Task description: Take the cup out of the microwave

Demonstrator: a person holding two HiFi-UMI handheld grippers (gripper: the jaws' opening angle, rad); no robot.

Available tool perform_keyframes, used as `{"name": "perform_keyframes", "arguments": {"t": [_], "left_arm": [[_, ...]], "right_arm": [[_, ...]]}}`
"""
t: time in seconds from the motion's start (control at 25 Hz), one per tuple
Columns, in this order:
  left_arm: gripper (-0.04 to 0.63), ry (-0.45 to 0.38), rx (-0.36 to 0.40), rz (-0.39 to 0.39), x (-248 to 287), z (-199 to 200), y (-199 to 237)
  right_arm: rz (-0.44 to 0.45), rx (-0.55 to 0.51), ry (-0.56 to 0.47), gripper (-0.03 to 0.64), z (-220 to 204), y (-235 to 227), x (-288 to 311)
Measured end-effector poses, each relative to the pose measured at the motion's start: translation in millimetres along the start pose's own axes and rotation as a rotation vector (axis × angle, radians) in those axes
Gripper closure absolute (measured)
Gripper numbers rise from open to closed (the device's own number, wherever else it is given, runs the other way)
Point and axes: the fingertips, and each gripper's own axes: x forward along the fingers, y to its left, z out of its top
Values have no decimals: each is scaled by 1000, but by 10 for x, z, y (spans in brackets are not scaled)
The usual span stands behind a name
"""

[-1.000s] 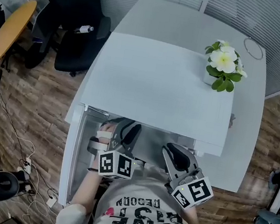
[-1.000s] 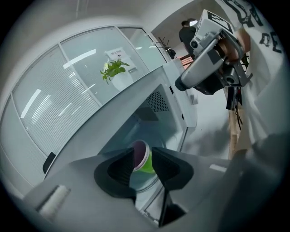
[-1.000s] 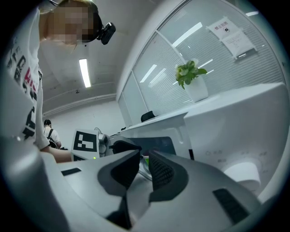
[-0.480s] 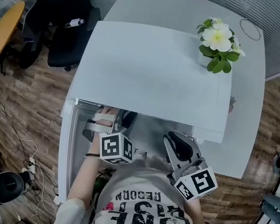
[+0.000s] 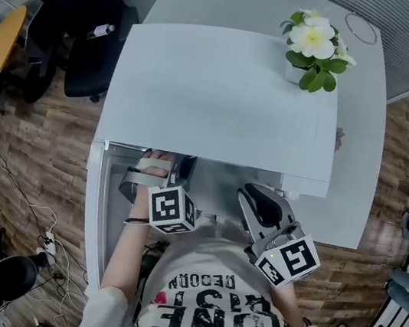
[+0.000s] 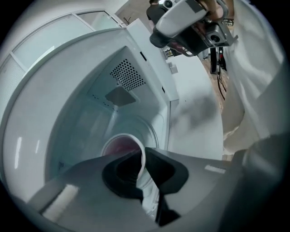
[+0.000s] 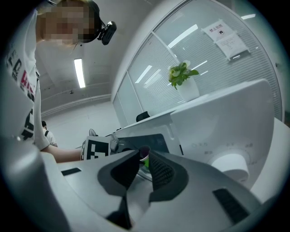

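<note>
Head view: left gripper (image 5: pixel 161 181) reaches into open white box-shaped microwave (image 5: pixel 223 100). Right gripper (image 5: pixel 261 207) hangs just beside it, outside the opening.

Left gripper view: jaws have just closed and now pinch wall of white round cup (image 6: pixel 121 146), which stands inside the cavity.

Right gripper view: jaws together, nothing between them.

The cup (image 6: pixel 121 147) is white, seemingly reddish inside; the microwave (image 5: pixel 223 100) white; the flowers (image 5: pixel 312 37) white above green leaves (image 5: pixel 317 78).
</note>
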Motion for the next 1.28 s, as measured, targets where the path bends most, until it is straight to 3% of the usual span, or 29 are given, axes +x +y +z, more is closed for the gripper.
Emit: {"name": "perform_keyframes", "arguments": {"t": [0.48, 1.28], "left_arm": [[558, -42, -62, -11, -120, 4, 65], [560, -178, -41, 1, -574, 114, -60]], "right_arm": [[-33, 21, 4, 545, -55, 47, 18], [-148, 22, -45, 546, -130, 318, -117]]}}
